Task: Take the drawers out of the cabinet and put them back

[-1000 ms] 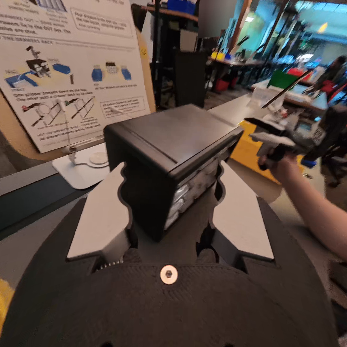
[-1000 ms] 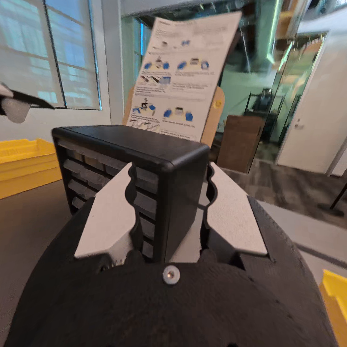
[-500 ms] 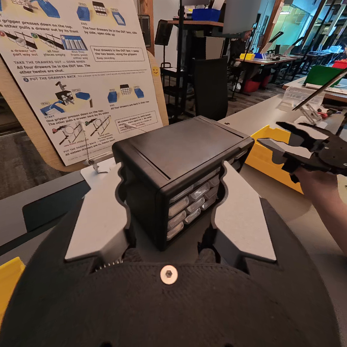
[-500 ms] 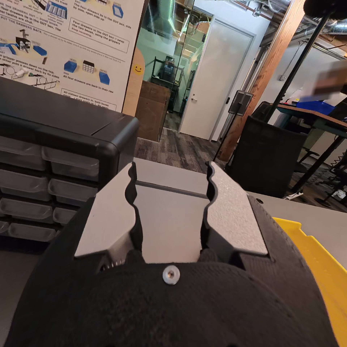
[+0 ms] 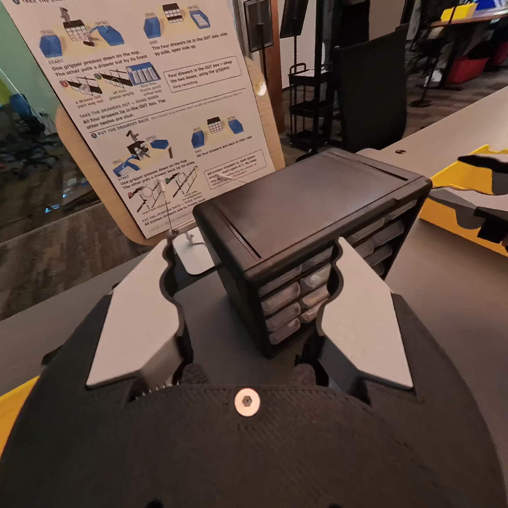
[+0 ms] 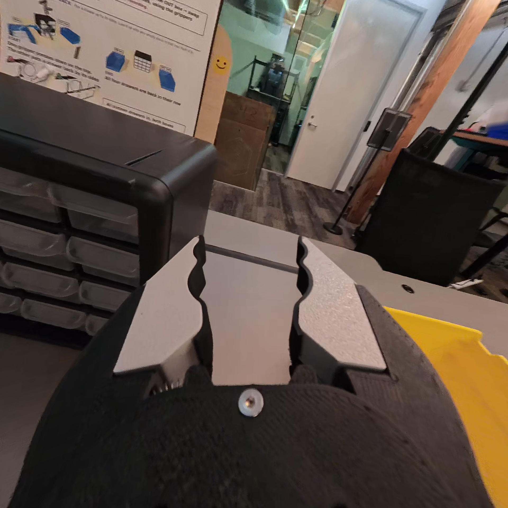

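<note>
Empty, spread left claw (image 5: 251,277) just short of black drawer cabinet (image 5: 302,220) on grey table (image 5: 445,288).

Grey bench (image 5: 445,288) carrying a yellow bin (image 5: 450,203) at its right side and, at the back, a white illustrated instruction sheet (image 5: 154,110) on a rounded wooden board (image 5: 270,132) with a pale metal foot (image 5: 192,255). A yellow smiley sticker (image 6: 221,65) marks the board's right edge. Second yellow bin (image 6: 445,384), lower right in the right wrist view. Background: white door (image 6: 354,90), brown cardboard box (image 6: 242,145), wooden post (image 6: 428,93), black fabric-sided container (image 6: 431,220), black wheeled rack (image 5: 308,107), wood-patterned floor (image 6: 275,198).
</note>
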{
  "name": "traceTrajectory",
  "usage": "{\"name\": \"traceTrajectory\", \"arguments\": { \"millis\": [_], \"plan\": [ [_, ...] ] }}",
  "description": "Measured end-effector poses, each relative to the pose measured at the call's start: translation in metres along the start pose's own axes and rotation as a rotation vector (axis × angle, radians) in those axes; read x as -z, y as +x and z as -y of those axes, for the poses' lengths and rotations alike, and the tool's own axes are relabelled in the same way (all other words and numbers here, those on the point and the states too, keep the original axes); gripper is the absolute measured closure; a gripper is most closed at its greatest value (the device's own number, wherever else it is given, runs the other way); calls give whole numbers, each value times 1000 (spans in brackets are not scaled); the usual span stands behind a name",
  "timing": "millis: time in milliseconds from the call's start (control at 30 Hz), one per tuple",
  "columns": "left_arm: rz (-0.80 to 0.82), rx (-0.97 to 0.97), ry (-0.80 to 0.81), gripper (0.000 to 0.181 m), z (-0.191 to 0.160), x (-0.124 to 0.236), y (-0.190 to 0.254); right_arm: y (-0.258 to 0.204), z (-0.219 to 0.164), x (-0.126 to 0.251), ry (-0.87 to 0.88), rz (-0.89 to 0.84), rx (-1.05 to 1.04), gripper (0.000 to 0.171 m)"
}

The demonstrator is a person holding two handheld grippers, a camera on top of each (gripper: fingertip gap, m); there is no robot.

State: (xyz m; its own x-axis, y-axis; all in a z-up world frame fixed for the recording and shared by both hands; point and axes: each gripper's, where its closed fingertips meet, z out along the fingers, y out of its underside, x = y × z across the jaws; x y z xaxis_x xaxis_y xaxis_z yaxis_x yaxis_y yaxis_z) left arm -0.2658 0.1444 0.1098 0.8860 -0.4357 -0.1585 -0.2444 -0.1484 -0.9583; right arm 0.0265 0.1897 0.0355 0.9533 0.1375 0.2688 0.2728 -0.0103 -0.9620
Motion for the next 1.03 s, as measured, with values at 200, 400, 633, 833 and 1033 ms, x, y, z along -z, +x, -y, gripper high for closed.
{"name": "traceTrajectory", "arguments": {
  "millis": [200,400,633,833,1033],
  "plan": [
    [31,64,-157,57,-71,16,28,-29,-18,47,-74,168,-141,78],
    [152,250,-286,52,-197,24,52,-101,-89,90,-316,278,-241,57],
    [220,292,-394,39,-248,11,68,-162,-119,85,-459,196,-237,22],
    [269,318,-562,24,-273,-3,76,-180,-155,71,-649,113,-318,22],
    [341,337,-581,23,-274,-9,75,-170,-163,63,-704,-34,-314,35]
  ]
}}
